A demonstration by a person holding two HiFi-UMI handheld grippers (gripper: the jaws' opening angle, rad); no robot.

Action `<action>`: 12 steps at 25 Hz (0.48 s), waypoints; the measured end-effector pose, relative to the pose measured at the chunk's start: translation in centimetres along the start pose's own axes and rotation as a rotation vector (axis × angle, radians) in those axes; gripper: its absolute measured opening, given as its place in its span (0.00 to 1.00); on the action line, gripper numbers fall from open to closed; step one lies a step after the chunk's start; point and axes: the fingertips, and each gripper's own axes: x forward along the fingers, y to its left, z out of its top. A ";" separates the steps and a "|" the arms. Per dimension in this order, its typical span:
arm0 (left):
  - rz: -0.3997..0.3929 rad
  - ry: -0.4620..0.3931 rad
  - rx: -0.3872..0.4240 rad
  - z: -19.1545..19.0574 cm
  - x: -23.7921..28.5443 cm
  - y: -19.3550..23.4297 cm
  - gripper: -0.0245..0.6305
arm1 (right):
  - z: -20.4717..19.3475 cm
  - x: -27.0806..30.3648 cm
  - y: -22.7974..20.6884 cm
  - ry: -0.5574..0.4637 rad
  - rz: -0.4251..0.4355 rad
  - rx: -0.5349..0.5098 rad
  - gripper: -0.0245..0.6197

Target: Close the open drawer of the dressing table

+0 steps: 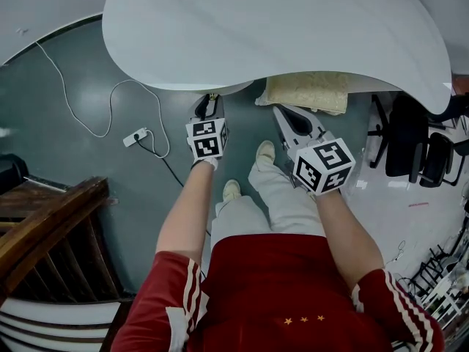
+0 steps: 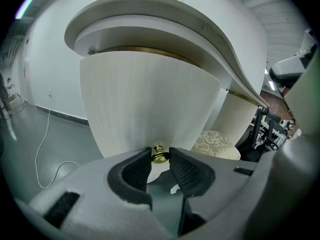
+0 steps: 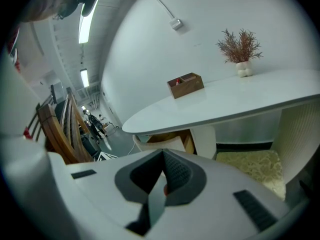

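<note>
Left claw (image 2: 160, 152) clamps gold knob (image 2: 159, 157) on the drawer front (image 2: 150, 109); right claw (image 3: 163, 158) shut, empty.

Head view looks steeply down; both gripper views share the tabletop (image 1: 278, 28).

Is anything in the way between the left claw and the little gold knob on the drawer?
No, nothing visible is. The gold knob sits right between the tips of the left claw, on the ribbed drawer front.
</note>
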 end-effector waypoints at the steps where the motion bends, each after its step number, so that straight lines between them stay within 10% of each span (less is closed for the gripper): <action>1: 0.002 0.000 0.000 0.1 0.1 0.1 0.21 | -0.1 0.1 0.0 0.001 0.000 0.000 0.05; 12: 0.036 -0.034 -0.009 2.1 1.8 0.6 0.21 | 0.1 -0.1 -1.9 -0.017 -0.010 0.010 0.05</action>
